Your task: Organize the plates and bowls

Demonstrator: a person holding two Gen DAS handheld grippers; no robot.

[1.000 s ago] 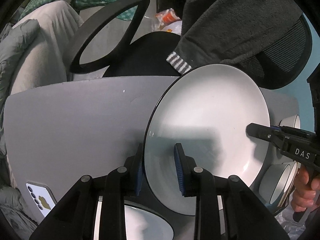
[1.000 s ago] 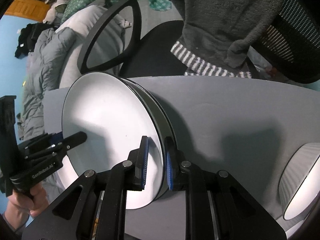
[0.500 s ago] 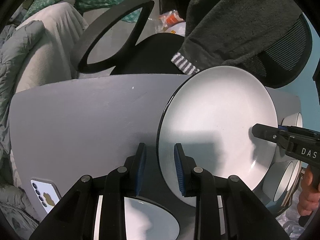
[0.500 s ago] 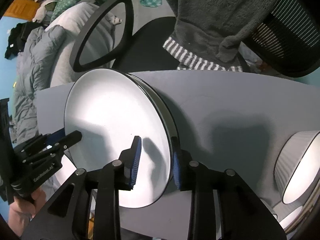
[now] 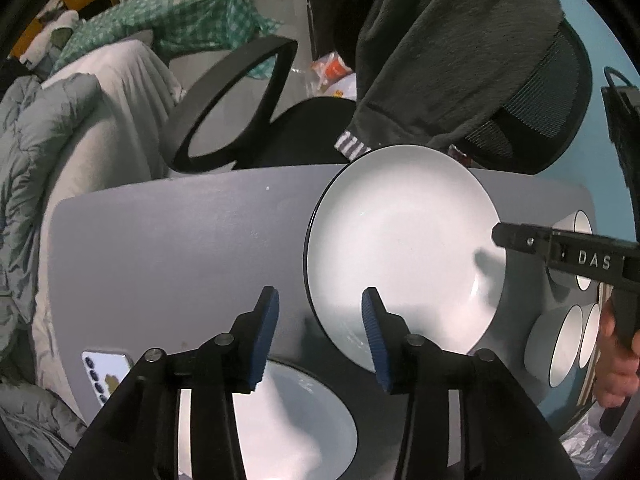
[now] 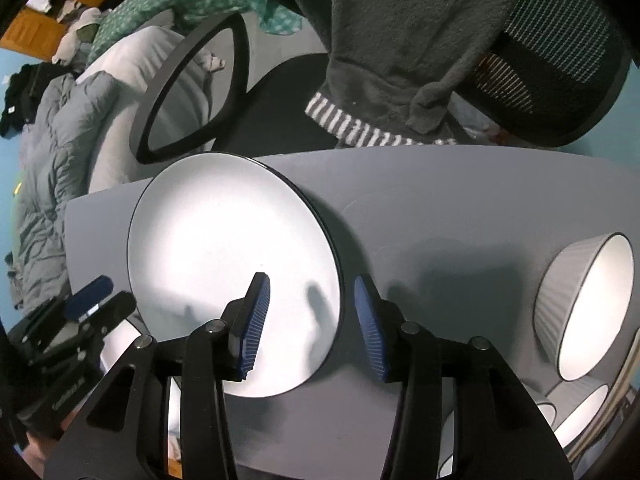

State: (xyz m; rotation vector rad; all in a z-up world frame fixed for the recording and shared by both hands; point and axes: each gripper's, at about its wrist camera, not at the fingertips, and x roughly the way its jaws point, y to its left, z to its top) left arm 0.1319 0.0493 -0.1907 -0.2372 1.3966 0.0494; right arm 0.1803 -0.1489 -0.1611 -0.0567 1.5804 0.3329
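A white plate is being left flat on the grey table, its rim between the opening jaws of the left gripper and the right gripper, untouched by either. Ribbed bowls are being kept near the table's right edge.

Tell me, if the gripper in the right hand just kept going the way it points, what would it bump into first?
Probably the white plate: the right gripper, jaws opening, straddles its near rim. Depth is hard to judge; its outer finger could meet the grey table instead.

left gripper: black frame | blue ribbed fingers (silver screws)
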